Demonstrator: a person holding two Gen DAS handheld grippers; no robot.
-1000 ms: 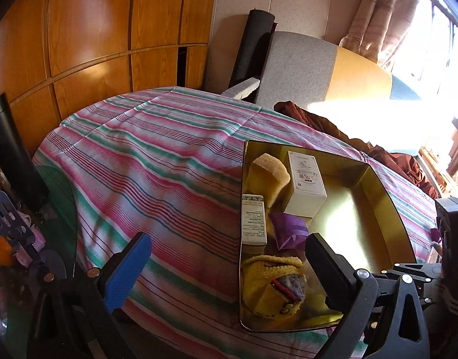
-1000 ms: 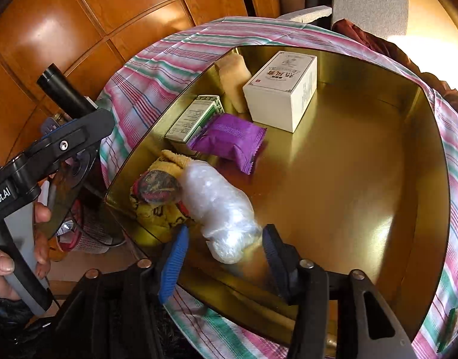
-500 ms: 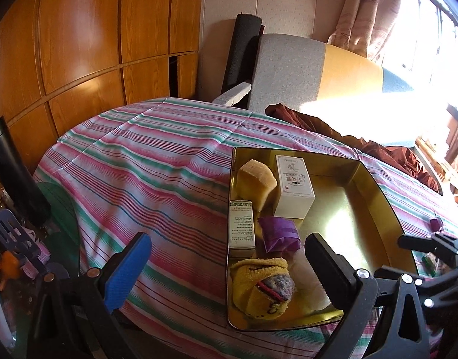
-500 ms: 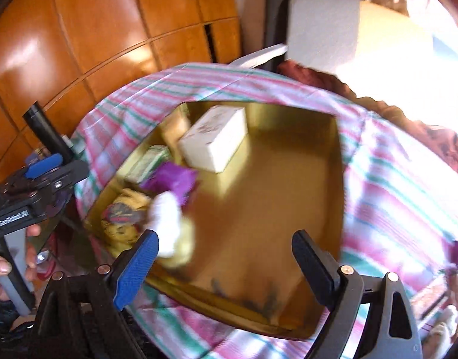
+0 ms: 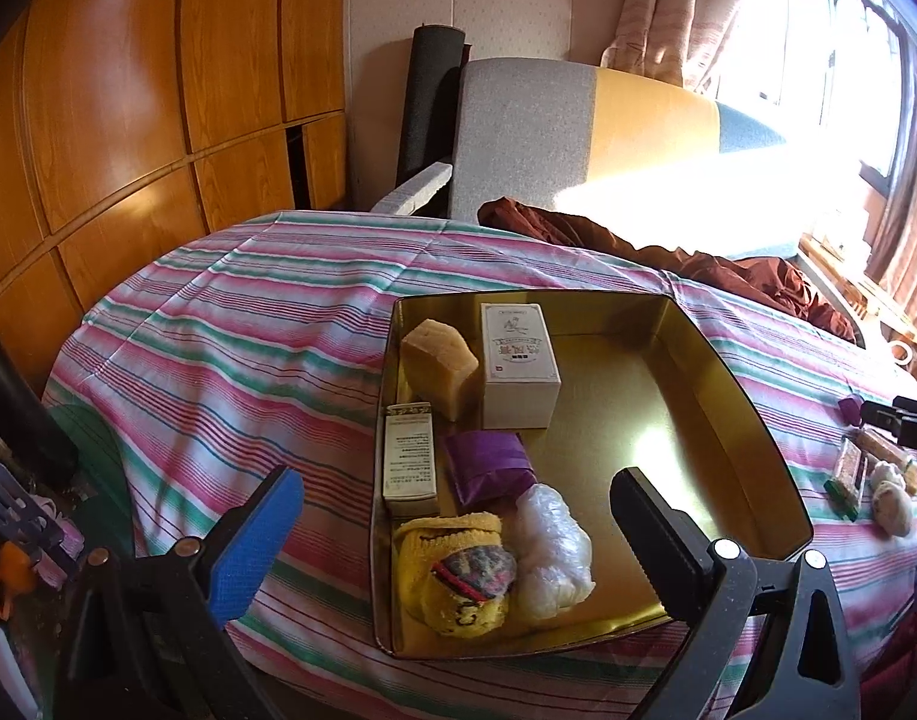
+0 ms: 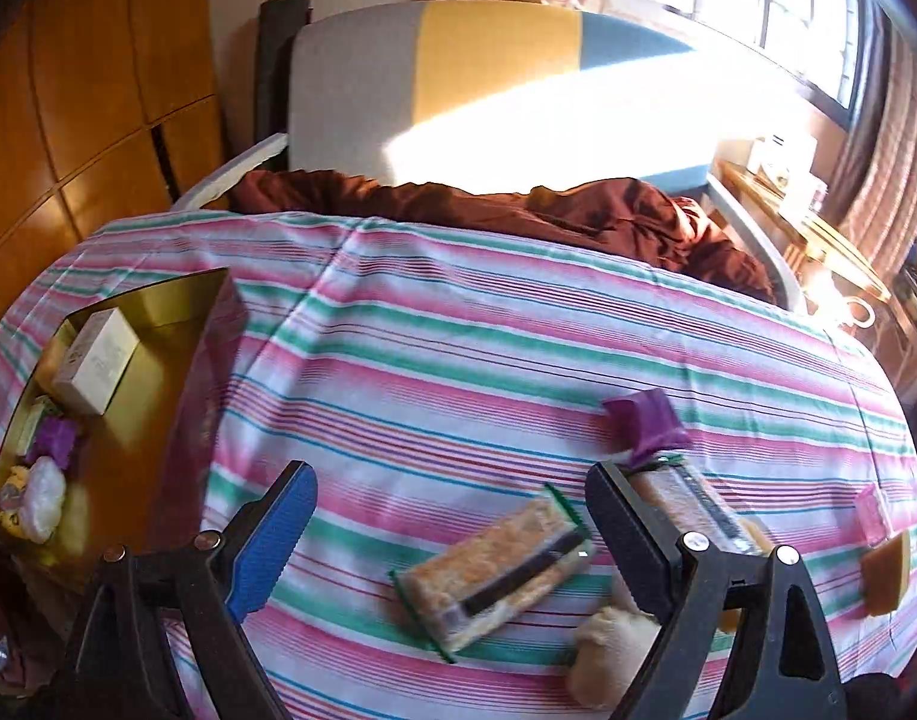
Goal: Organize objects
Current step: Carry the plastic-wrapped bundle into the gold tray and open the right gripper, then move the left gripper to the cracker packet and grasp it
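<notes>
Gold metal tray (image 5: 722,372) sits on the striped tablecloth (image 5: 230,360) covering the desk. Inside it, along the left wall, far to near: tan block (image 5: 437,357), white box (image 5: 518,366) just right of it, slim printed carton (image 5: 407,459), purple packet (image 5: 488,465), yellow knit item (image 5: 452,570) and clear plastic-wrapped bundle (image 5: 551,549) touching it at the near end. Right half of the tray is bare.

Left tongs (image 5: 452,540) hover over the near edge of the tray, spread wide, nothing between them.

Right tongs (image 6: 452,522) hover over the cloth well right of the tray, spread wide, pinching nothing. Below them lies a clear-wrapped snack bar (image 6: 494,576). A second wrapped bar (image 6: 692,510) runs behind the right finger, a purple packet (image 6: 644,420) at its far end. Cream fabric lump (image 6: 608,642) near the snack bar, small pink item (image 6: 872,516) and tan block (image 6: 887,579) at far right.

Brown fabric (image 6: 518,210) bunched at the far edge of the desk.
</notes>
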